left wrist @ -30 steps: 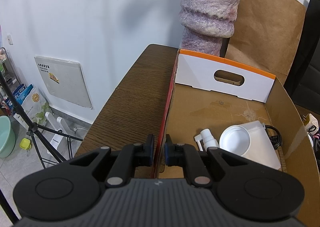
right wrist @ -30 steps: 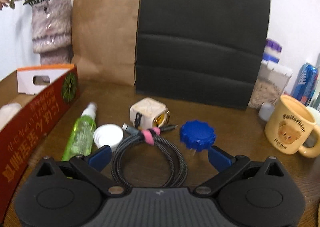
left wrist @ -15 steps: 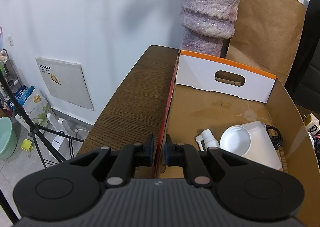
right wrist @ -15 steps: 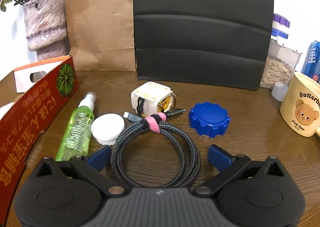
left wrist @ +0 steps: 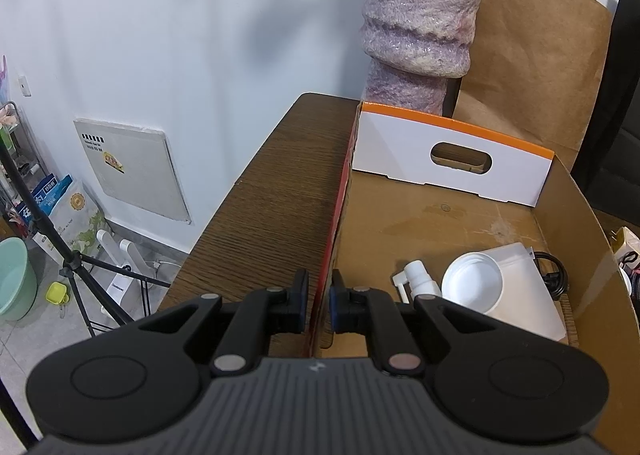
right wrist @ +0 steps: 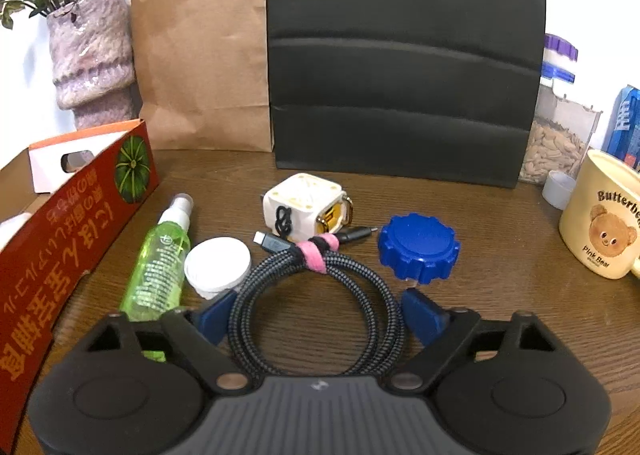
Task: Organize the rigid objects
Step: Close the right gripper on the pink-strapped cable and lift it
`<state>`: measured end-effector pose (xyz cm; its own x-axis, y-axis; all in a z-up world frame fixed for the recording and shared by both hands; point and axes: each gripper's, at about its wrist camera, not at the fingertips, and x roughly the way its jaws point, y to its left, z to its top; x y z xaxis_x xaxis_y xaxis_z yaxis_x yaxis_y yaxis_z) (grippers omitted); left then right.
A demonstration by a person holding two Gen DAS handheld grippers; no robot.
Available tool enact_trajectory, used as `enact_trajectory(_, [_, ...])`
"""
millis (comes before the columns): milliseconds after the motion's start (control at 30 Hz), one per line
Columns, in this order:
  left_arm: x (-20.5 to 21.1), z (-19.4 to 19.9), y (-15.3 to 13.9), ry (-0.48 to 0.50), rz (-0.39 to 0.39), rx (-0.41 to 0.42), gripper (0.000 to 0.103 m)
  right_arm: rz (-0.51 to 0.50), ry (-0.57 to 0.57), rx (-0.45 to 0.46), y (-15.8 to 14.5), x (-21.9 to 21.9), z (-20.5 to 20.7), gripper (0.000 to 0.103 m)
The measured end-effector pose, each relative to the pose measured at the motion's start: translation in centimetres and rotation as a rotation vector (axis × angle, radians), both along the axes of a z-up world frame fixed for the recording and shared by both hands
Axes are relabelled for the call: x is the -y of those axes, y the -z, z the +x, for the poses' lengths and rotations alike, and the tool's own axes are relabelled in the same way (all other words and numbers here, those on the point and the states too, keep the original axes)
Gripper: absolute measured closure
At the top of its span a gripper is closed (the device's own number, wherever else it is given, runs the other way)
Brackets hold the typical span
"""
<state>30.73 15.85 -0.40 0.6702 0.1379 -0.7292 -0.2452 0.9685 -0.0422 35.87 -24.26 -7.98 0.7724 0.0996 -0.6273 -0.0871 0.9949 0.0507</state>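
My left gripper [left wrist: 320, 303] is shut on the red left wall of the open cardboard box [left wrist: 440, 223]. Inside the box lie a white spray bottle [left wrist: 416, 279], a white round lid [left wrist: 474, 287] and a flat white case [left wrist: 532, 295]. In the right wrist view, a coiled braided cable [right wrist: 360, 279] with a pink strap lies on the table between the jaws of my right gripper [right wrist: 318, 309]. Those jaws are closing, with the blue pads just beside the coil's two sides. Beyond it sit a green spray bottle [right wrist: 160, 267], a white cap [right wrist: 218, 267], a white cube charger [right wrist: 304, 211] and a blue knob lid [right wrist: 418, 249].
The box [right wrist: 80, 223] stands left of the loose items. Behind them are a purple vase [right wrist: 92, 59], a brown paper bag [right wrist: 200, 55] and a black panel [right wrist: 404, 67]. A bear mug [right wrist: 604, 223] and a seed jar [right wrist: 560, 135] stand at the right. The table edge [left wrist: 224, 215] drops off to the left.
The right gripper has tilted down and closer over the coiled cable, and its jaws have narrowed toward the coil. The left gripper has stayed on the box wall.
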Motion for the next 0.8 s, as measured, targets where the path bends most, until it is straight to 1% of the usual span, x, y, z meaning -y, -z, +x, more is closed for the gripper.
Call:
enact_trajectory(267, [-0.1,0.0,0.0,0.001,-0.002,0.0,0.092,-0.003,0.017,0.021,-0.2,0.2,-0.4,0.017])
enact_trajectory(500, [-0.1,0.0,0.0,0.002,-0.002,0.0,0.092,-0.012,0.007,0.069,-1.0,-0.2,-1.1,0.017])
enact_trajectory(633, [-0.1,0.0,0.0,0.0,-0.001,0.001,0.092,-0.02,0.005,0.117,-2.1,-0.4,-1.6,0.017])
enact_trajectory(800, [-0.1,0.0,0.0,0.0,-0.001,0.001,0.092,-0.021,-0.003,0.154,-3.1,-0.7,-2.1,0.017])
